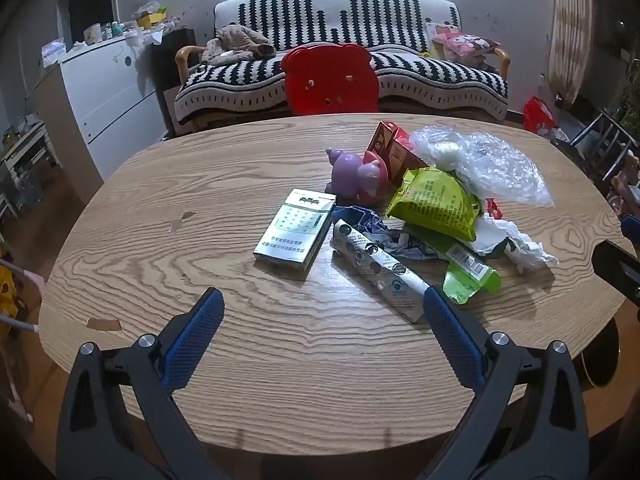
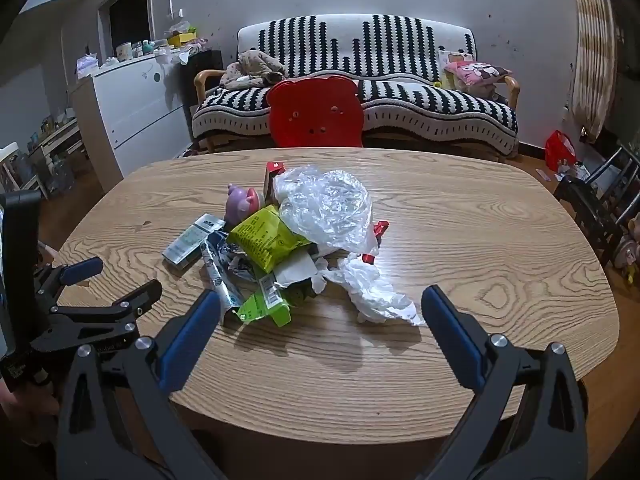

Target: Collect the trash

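A: Both of your tongs hang spread wide with nothing in them. Your left gripper (image 1: 323, 306) is over the near edge of the table (image 1: 200, 184), and your right gripper (image 2: 321, 307) is over the same edge further right.

B: Where is the trash?

A: Heaped mid-table. A cigarette pack (image 1: 295, 229) lies flat on the left. Beside it, a long silver wrapper (image 1: 378, 270) reaches almost to your left gripper's right finger. A yellow-green pouch (image 1: 434, 205) sits on top, a clear bag (image 1: 480, 162) is behind it, crumpled tissue (image 2: 376, 290) trails toward your right gripper, and a torn green carton (image 1: 472, 276) shows a barcode.

B: Anything mixed in?

A: A purple toy (image 1: 358, 176) and a red box (image 1: 394, 148) stand at the back, touching the heap. A red chair (image 1: 330, 80) stands past the far edge, with a striped sofa (image 1: 340, 60) behind it.

B: Any writing you can read?

A: Chinese print shows on the pack and the pouch, too small to read.
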A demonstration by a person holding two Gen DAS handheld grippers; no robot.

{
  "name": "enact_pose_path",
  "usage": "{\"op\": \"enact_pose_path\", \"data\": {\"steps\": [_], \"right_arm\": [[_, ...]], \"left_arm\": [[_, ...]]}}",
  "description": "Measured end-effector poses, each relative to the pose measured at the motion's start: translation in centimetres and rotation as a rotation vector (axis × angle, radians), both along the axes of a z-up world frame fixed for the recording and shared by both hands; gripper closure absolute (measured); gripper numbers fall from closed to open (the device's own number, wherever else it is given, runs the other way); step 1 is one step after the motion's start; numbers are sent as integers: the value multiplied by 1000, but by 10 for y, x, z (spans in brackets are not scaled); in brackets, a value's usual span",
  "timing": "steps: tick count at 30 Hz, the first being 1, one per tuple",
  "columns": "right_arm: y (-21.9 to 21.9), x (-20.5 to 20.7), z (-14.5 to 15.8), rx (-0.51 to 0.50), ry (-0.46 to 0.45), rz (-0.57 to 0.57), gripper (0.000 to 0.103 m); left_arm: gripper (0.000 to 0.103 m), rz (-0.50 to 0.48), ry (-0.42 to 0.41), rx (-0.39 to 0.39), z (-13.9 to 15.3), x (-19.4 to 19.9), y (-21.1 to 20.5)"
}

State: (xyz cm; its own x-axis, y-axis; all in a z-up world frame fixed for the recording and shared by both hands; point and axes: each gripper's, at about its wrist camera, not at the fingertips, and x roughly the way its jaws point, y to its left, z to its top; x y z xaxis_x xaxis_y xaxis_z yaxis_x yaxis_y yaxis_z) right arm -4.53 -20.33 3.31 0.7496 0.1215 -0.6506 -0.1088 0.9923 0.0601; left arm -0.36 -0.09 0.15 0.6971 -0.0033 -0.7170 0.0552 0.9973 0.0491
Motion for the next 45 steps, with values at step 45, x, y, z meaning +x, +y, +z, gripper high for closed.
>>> {"op": "enact_pose_path", "data": {"steps": [45], "right_arm": [[1,1,2,-1,-9,-2,6]], "left_arm": [[6,-4,-2,-3,-3,3,-7]]}}
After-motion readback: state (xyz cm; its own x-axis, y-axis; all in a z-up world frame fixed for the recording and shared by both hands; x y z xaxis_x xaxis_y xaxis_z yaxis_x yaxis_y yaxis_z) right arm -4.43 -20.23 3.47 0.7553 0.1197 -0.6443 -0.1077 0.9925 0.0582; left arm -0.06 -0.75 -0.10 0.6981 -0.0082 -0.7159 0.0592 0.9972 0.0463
